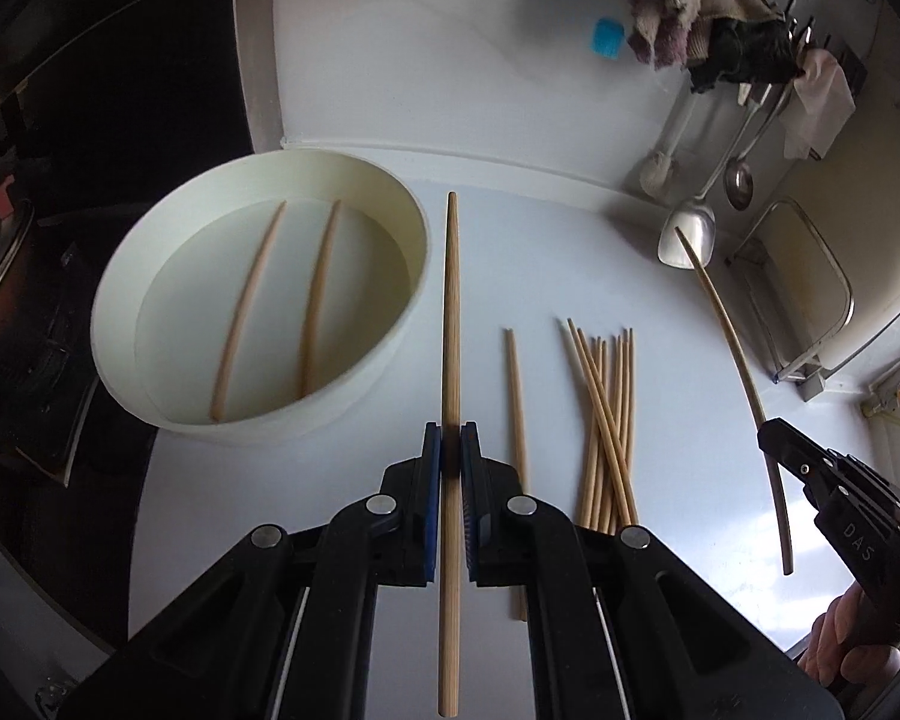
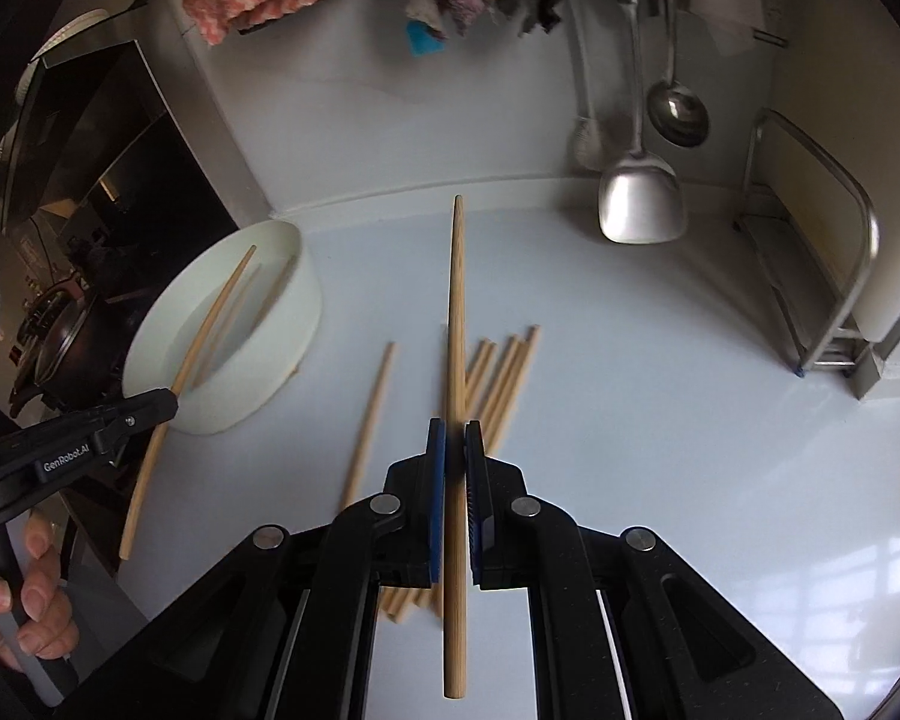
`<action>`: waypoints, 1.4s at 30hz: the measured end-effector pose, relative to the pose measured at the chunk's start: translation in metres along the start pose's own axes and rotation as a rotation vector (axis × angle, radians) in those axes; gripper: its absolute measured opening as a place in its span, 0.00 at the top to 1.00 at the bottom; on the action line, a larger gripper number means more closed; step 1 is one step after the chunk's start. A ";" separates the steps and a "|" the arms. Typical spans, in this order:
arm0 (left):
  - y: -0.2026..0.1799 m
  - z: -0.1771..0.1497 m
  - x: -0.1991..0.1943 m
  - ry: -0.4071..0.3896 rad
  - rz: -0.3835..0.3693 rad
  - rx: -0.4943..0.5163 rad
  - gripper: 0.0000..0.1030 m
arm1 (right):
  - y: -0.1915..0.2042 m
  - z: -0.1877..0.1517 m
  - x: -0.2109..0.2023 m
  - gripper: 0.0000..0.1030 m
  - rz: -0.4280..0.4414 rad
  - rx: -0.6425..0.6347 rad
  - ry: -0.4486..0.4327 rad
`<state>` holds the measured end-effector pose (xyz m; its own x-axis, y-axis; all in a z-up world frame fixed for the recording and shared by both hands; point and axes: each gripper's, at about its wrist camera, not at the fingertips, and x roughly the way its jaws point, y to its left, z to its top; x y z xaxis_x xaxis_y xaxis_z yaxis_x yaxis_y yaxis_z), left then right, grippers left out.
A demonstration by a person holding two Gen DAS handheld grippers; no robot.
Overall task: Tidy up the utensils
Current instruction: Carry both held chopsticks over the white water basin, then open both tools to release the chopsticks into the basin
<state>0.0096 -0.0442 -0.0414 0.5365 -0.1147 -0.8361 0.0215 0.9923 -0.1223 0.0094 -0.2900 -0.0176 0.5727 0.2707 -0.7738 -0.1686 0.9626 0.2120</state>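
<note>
My left gripper (image 1: 450, 443) is shut on a long wooden chopstick (image 1: 452, 300) that points forward, lifted above the white counter (image 1: 510, 252). Left of it stands a round white container (image 1: 258, 420) with two chopsticks (image 1: 252, 306) lying inside. A single chopstick (image 1: 516, 414) and a loose pile of several chopsticks (image 1: 606, 420) lie on the counter to the right. My right gripper (image 2: 455, 443) is shut on another chopstick (image 2: 457, 300), held above the pile (image 2: 504, 372). Each gripper shows in the other's view: the right gripper (image 1: 774, 438) and the left gripper (image 2: 171, 402) beside the container (image 2: 294, 324).
A metal spatula (image 2: 642, 204) and a ladle (image 2: 678, 111) hang against the back wall below draped cloths (image 1: 690, 6). A metal rack (image 2: 834, 300) stands at the right. A dark stove with a pot (image 1: 6, 276) borders the counter's left edge.
</note>
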 end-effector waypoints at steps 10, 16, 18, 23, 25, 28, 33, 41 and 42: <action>0.110 0.050 -0.003 -0.011 0.040 -0.023 0.93 | 0.130 0.052 0.046 0.94 0.063 -0.063 0.000; 0.162 0.075 0.022 0.039 0.009 -0.034 0.93 | 0.192 0.074 0.098 0.94 0.073 -0.074 0.035; 0.174 0.080 0.034 0.053 -0.002 -0.033 0.93 | 0.207 0.079 0.117 0.94 0.072 -0.069 0.057; 0.190 0.092 0.062 0.091 -0.022 -0.009 0.93 | 0.222 0.085 0.158 0.94 0.046 -0.046 0.117; 0.190 0.095 0.071 0.102 -0.030 0.002 0.93 | 0.222 0.086 0.173 0.94 0.036 -0.024 0.144; 0.193 0.098 0.087 0.120 -0.044 0.014 0.93 | 0.223 0.087 0.191 0.94 0.024 -0.005 0.180; 0.195 0.099 0.108 0.153 -0.047 0.017 0.93 | 0.221 0.086 0.211 0.94 -0.007 0.007 0.213; 0.200 0.099 0.128 0.197 -0.044 0.021 0.93 | 0.218 0.082 0.233 0.94 -0.030 0.013 0.266; 0.201 0.099 0.131 0.202 -0.045 0.022 0.93 | 0.218 0.082 0.235 0.94 -0.034 0.013 0.269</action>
<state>0.1672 0.1449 -0.1225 0.3546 -0.1642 -0.9205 0.0613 0.9864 -0.1524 0.1728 -0.0159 -0.1045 0.3434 0.2281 -0.9110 -0.1421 0.9715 0.1897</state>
